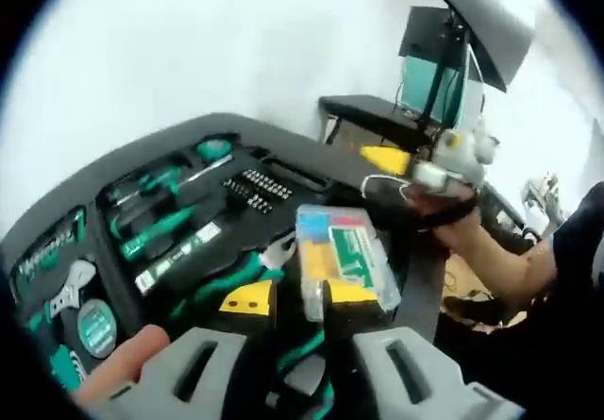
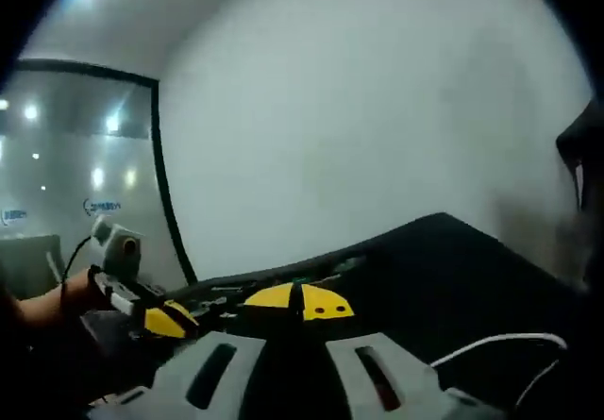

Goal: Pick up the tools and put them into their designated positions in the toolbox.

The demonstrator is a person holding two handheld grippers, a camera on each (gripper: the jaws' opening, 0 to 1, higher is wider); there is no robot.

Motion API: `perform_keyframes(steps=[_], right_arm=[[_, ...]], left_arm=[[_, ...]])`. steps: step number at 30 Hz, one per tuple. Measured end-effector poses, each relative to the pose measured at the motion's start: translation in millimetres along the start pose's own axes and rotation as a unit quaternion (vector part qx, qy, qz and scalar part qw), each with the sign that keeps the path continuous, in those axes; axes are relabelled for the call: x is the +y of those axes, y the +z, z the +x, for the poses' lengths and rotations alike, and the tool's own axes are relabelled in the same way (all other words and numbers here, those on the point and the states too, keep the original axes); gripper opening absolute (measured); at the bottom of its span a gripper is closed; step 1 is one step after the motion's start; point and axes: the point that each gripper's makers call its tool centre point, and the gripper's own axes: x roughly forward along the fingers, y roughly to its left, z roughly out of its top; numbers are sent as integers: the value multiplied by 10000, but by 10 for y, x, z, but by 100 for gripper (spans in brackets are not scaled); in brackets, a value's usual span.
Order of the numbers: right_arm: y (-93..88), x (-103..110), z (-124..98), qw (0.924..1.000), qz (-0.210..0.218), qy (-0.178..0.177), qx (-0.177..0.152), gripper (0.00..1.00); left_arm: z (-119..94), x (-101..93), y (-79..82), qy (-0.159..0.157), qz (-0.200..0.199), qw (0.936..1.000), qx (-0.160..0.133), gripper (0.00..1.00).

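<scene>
Toolbox (image 1: 283, 160) lies open on the desk, black tray tilted across the left gripper view. Green-handled screwdrivers (image 1: 156, 193) sit in slots at its upper left, a row of small bits (image 1: 255, 192) near the middle, an adjustable wrench (image 1: 66, 293) and a round green tape measure (image 1: 94, 326) at lower left, green-handled pliers (image 1: 241, 274) just above the tongs.

Left tongs (image 1: 300, 297), yellow tips, are clamped on a clear plastic parts box (image 1: 344, 260) with a green label and coloured contents. The box is held upright over the toolbox's right half, just beside the pliers. A fingertip (image 1: 118, 368) shows at the bottom left beside the grey gripper body.

Right tongs (image 1: 392, 160) come into the left gripper view from the right, held by a person's hand (image 1: 453, 222) above the far right edge of the toolbox, well apart from the parts box. Yellow tips point left; a white cable (image 1: 382, 186) loops under them. In the right gripper view the right tongs (image 2: 297, 302) stand with yellow tips together and nothing between them, aimed over the dark desk edge (image 2: 453, 260) toward a pale wall (image 2: 359, 109).

The left tongs show again at the left of the right gripper view (image 2: 170, 321), hand behind them. Behind the toolbox a black stand with a dark panel (image 1: 453, 33) rises against the wall; a glass partition (image 2: 75, 165) with ceiling light reflections fills the left of the right gripper view.
</scene>
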Motion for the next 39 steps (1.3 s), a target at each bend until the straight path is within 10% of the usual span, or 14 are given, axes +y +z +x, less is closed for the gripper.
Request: perform_keyframes(steps=[4, 6, 10, 17, 34, 36, 39], right_arm=[[-487, 234, -54, 9915, -72, 274, 1273, 0], [-469, 89, 41, 9912, -925, 4, 951, 0], [-734, 257, 50, 9734, -1721, 428, 1450, 0], [-755, 140, 94, 9637, -2224, 276, 1449, 0], [-551, -210, 43, 9757, -1756, -583, 1175, 0], [-531, -220, 49, 9668, -2173, -656, 1174, 0], [-322, -328, 23, 9759, -1806, -1024, 671, 0]], left_arm=[[72, -89, -53, -317, -263, 9991, 76, 21], [147, -139, -52, -361, -150, 9992, 76, 21], [202, -209, -9, -455, 16, 9989, 70, 21], [338, -328, 35, -671, -60, 9977, 11, 23], [729, -797, 130, -1033, -145, 9945, -33, 24], [752, -824, 111, -958, -158, 9952, 78, 24], [726, -812, 105, -966, -43, 9953, 68, 24]])
